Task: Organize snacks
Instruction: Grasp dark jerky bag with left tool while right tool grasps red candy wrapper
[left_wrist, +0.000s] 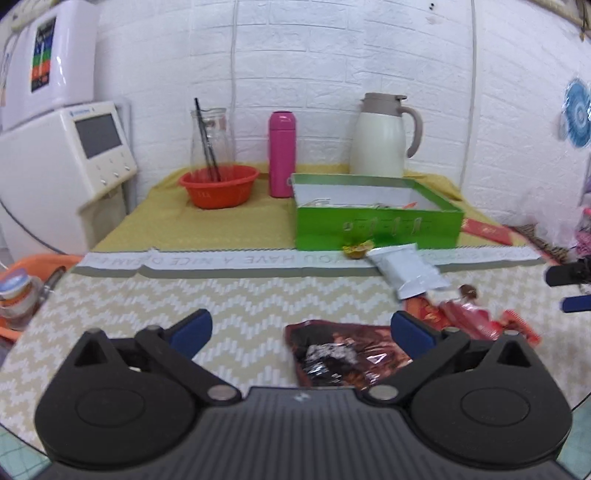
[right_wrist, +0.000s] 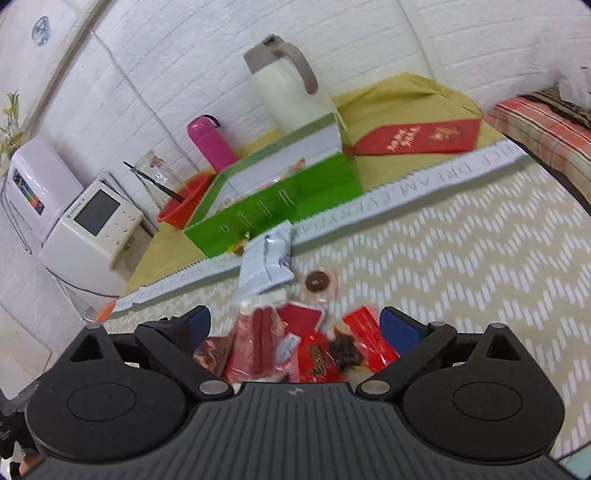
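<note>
White brick-pattern wall backs a worktop (left_wrist: 258, 295) laid with a cream zigzag mat in front and a yellow cloth behind. On the mat, a heap of red snack packets (right_wrist: 295, 347) lies directly under the right gripper (right_wrist: 295, 325), whose jaws stand wide with nothing between them touching the pads. A dark maroon packet (left_wrist: 340, 354) lies a little apart from the heap, just inside the right-hand finger of the left gripper (left_wrist: 301, 328), and those jaws are also wide and hold nothing. Beyond the heap sits a round brown snack (right_wrist: 318, 283) in clear wrap, and beside it a pale grey pouch (left_wrist: 406, 269) angled toward the green box (left_wrist: 376, 225). A small gold-wrapped sweet (left_wrist: 356, 248) rests against the box's front wall. The box is open-topped with a few items inside, too blurred to name. To its right lies a red envelope (right_wrist: 421, 138). Behind stand a cream thermos jug (left_wrist: 384, 136), a pink bottle (left_wrist: 282, 155), a glass pitcher (left_wrist: 210, 136) and an orange bowl (left_wrist: 218, 186).
</note>
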